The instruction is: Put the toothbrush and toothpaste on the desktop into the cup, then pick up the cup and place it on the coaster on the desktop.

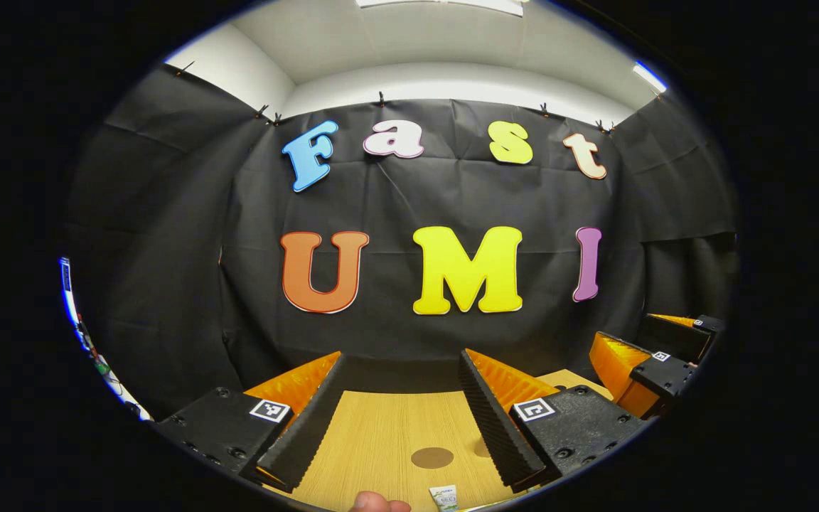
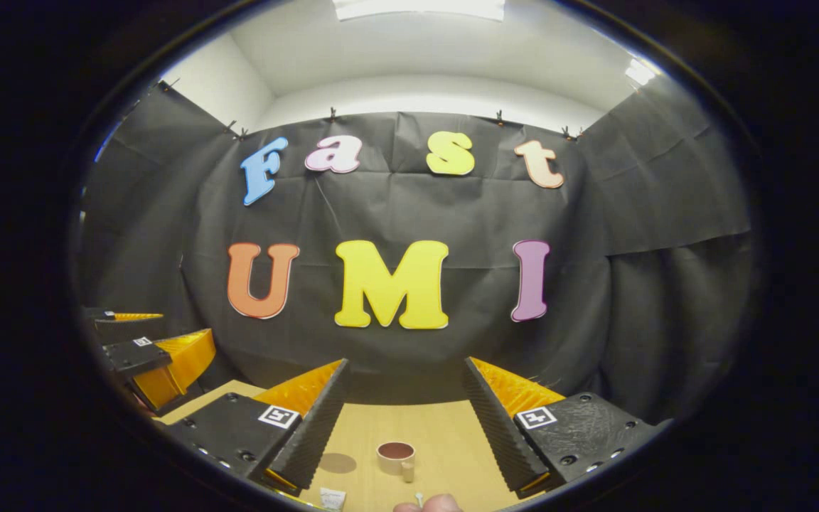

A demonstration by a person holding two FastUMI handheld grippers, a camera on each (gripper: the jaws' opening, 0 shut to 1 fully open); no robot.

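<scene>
A small cup (image 2: 396, 456) with a handle stands upright on the wooden desktop (image 2: 445, 441), in the right gripper view. Left of the cup lies a round brown coaster (image 2: 337, 463), seen again as the coaster (image 1: 431, 457) in the left gripper view. The end of the toothpaste tube (image 2: 332, 498) pokes in at the bottom edge, and the same toothpaste (image 1: 443, 497) lies just below the coaster. A toothbrush tip (image 2: 419, 498) shows near the cup. My left gripper (image 1: 402, 363) and right gripper (image 2: 406, 364) both hang open above the desktop, holding nothing.
A fingertip (image 1: 379, 503) of a person peeks in at the bottom edge, and another fingertip (image 2: 427, 505) does too. The right gripper (image 1: 637, 338) hovers to the right of the left one; the left gripper (image 2: 168, 333) hovers at the left. Black cloth walls close the booth behind the desktop (image 1: 381, 434).
</scene>
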